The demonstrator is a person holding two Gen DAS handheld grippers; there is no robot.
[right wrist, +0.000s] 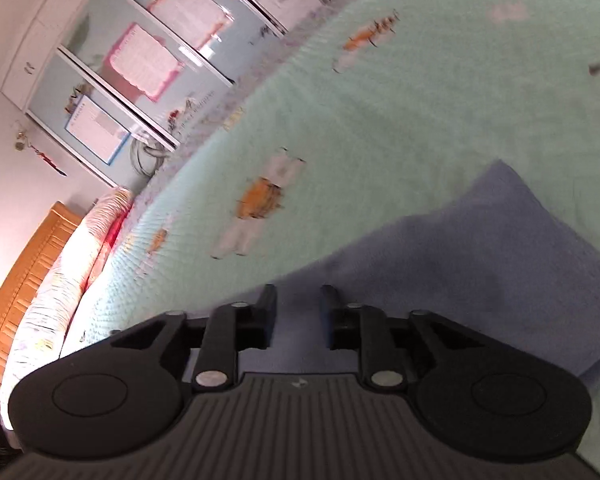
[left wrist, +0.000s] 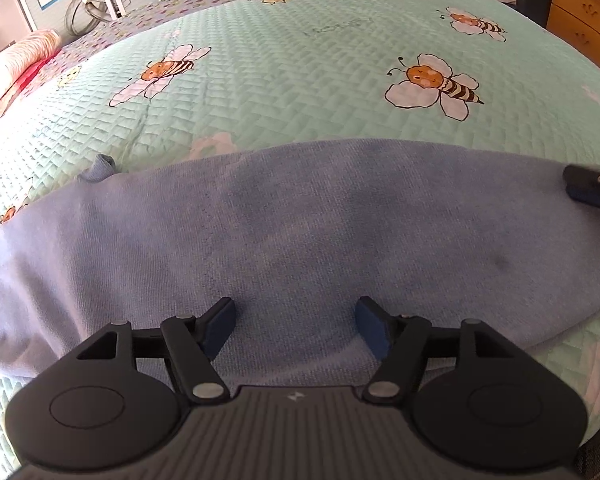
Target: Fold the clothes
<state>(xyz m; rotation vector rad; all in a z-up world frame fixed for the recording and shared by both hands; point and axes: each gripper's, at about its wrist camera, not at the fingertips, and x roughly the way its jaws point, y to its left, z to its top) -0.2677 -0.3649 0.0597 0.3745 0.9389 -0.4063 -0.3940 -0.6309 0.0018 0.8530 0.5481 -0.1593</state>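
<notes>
The left gripper point(left wrist: 295, 320) stands wide open at the bottom of its view, empty, over the blue garment point(left wrist: 300, 232) spread on the green bedspread point(left wrist: 300, 60). The right gripper point(right wrist: 299, 300), bottom centre, is partly open, gripping nothing, above the same cloth.

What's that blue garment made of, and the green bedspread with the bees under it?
The blue garment looks like soft matte knit, perhaps cotton fleece, with a fine ribbed weave. The green bedspread appears to be quilted fabric: stitched woven-pattern relief, printed bees.
</notes>
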